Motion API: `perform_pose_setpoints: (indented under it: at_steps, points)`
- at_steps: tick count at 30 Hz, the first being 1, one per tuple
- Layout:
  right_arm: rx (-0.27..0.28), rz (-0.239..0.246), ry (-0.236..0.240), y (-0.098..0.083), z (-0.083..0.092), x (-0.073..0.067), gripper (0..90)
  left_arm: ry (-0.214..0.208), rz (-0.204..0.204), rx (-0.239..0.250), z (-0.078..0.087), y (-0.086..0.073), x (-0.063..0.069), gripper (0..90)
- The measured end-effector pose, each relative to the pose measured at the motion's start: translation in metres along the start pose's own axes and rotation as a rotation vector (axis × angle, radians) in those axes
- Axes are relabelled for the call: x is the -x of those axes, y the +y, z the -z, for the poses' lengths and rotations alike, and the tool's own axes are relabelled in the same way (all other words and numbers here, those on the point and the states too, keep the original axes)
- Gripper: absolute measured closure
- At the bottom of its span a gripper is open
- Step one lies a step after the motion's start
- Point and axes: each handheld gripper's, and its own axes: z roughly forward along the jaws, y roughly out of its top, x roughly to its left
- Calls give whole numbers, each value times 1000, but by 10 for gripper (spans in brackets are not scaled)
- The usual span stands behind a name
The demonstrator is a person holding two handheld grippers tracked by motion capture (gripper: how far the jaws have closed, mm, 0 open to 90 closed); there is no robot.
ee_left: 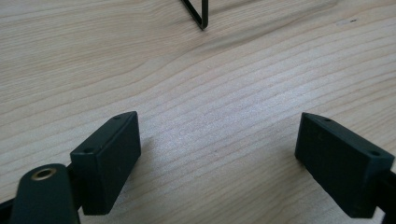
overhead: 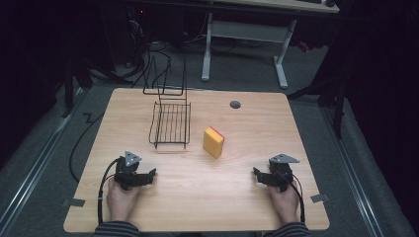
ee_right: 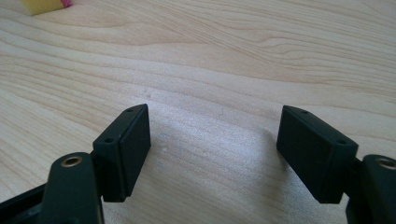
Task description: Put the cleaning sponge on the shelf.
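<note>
- The left tongs [overhead: 148, 176] rest near the table's [overhead: 237, 197] near-left corner and the right tongs [overhead: 258, 175] near its near-right corner; both are released, jaws spread with only bare wood between them, as each gripper view confirms.
- The yellow sponge [overhead: 213, 142], with a pink face along its top, stands on edge about mid-table, a little right of centre; the black wire rack [overhead: 170, 124] sits just left of it, toward the far-left part of the table, the two apart.
- Judging the step as a reach for the sponge, the right tongs look closer; approach level, spread the jaws across its narrow thickness, and close gently, since it stands on edge and may tip or squash.
- Keep the left tongs off the rack's wires; its near corner [ee_left: 201, 21] already lies ahead of them.
- No brand, label or writing can be read anywhere.
</note>
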Motion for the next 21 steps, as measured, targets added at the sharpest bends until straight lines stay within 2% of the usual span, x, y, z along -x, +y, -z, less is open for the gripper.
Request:
perform_pose_setpoints:
  at_steps: [21]
  points:
    - [0, -2, -9, 0, 0, -1, 256, -4, 7, 0, 0, 0, -1, 156]
